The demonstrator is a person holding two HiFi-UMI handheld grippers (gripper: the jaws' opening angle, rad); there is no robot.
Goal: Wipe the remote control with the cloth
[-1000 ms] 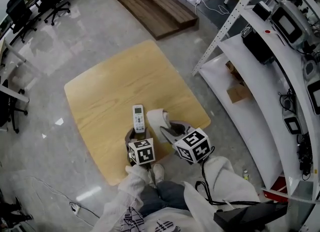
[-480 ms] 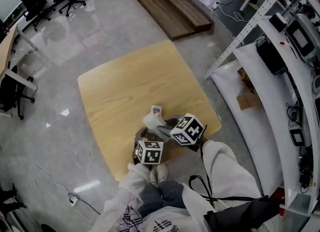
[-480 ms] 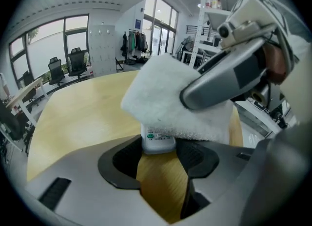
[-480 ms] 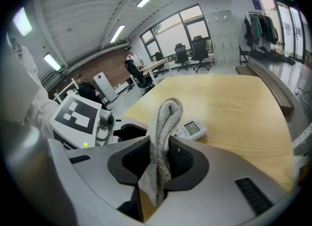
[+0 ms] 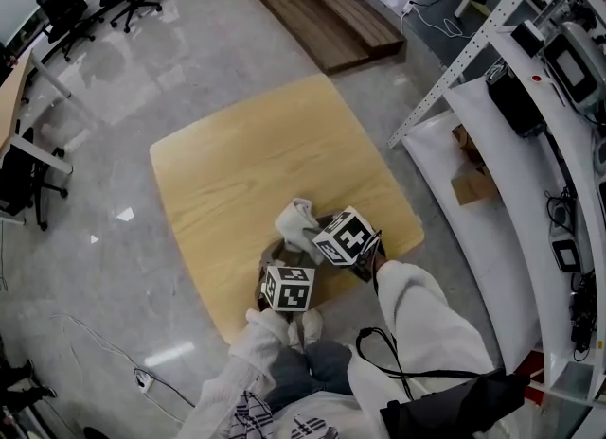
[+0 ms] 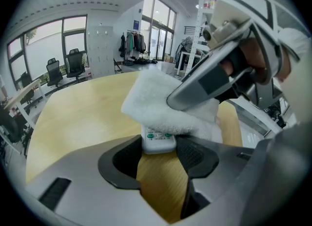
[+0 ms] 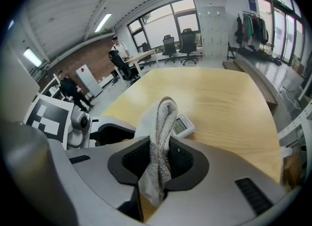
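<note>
On the wooden table [image 5: 246,163] lies the white remote control [image 6: 158,141], its near end pinched between the pads of my left gripper [image 6: 158,153]. A white folded cloth [image 6: 161,105] rests on top of the remote and covers most of it. My right gripper [image 7: 158,159] is shut on that cloth [image 7: 162,122], and the remote's display end [image 7: 181,125] peeks out beyond it. In the head view the cloth [image 5: 295,218] hides the remote; the left gripper [image 5: 280,259] is just below it and the right gripper [image 5: 311,236] reaches in from the right.
White metal shelving [image 5: 530,96] with equipment and a cardboard box [image 5: 471,186] stands to the right of the table. A dark wooden platform [image 5: 322,11] lies on the floor beyond. Office chairs [image 5: 57,2] are at far left. People stand in the background [image 7: 68,87].
The right gripper has come down and leftward with the cloth onto the remote, which showed plainly a second ago and is now covered. The left gripper has stayed at the remote's near end.
</note>
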